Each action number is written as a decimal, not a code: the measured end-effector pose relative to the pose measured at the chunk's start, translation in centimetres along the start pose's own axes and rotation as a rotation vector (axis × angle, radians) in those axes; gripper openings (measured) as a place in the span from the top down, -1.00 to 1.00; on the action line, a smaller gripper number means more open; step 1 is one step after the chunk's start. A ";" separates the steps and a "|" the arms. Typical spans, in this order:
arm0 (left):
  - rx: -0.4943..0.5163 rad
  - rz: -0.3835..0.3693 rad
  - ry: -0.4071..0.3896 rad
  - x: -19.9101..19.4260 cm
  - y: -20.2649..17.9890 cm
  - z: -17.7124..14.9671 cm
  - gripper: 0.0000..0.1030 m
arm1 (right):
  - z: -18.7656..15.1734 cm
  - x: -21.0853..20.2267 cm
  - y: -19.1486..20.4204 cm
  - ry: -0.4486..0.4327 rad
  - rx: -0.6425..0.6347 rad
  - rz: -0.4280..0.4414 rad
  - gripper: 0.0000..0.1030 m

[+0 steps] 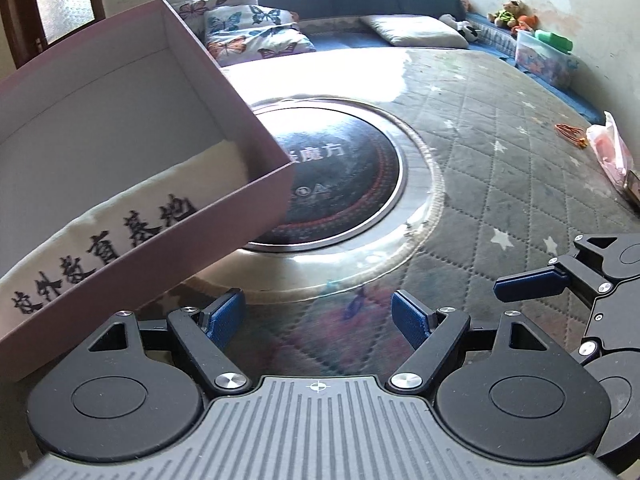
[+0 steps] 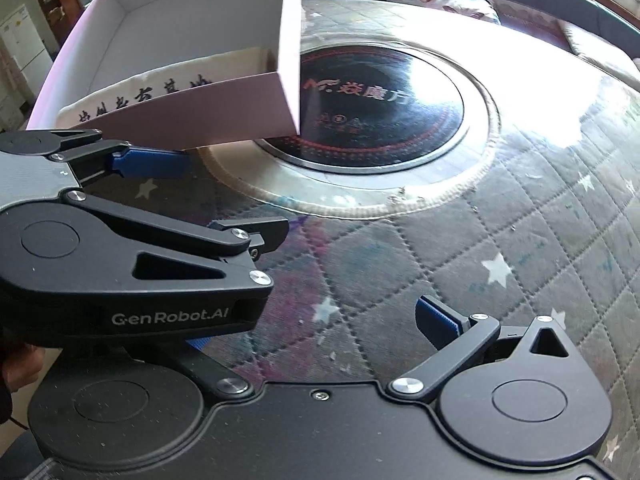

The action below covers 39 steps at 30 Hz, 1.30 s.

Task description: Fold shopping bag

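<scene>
A quilted tabletop (image 1: 500,152) carries a pink cardboard box (image 1: 256,200). Inside the box lies the folded cream cloth shopping bag (image 1: 104,236), soft and light; grip its edge. Beside the box, left tool (image 1: 318,320) and right tool (image 2: 308,320) both gape wide, empty.

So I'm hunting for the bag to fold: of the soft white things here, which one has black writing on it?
The cream cloth bag lying inside the pink box, black characters along its edge. The pillow by the far wall is plain.
</scene>
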<state>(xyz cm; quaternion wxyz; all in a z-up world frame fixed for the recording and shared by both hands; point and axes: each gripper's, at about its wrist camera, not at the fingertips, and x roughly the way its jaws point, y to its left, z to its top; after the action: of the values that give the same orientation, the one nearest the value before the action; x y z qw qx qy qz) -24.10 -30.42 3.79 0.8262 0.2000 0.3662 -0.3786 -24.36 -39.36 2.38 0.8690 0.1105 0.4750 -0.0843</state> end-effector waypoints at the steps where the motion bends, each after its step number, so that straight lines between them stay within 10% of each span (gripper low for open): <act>1: 0.005 -0.002 0.000 0.2 -0.3 0.1 -0.58 | -0.1 -0.1 -0.2 -0.001 0.004 0.000 -0.99; 39: 0.037 -0.037 0.007 3.4 -5.2 1.7 -0.58 | -1.7 -0.4 -5.7 -0.039 0.131 -0.062 -0.99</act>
<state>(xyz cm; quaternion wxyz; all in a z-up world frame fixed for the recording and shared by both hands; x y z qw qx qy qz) -25.86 -36.40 2.04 0.8139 0.2098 0.3656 -0.3997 -27.44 -44.39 1.20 0.8660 0.1507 0.4545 -0.1445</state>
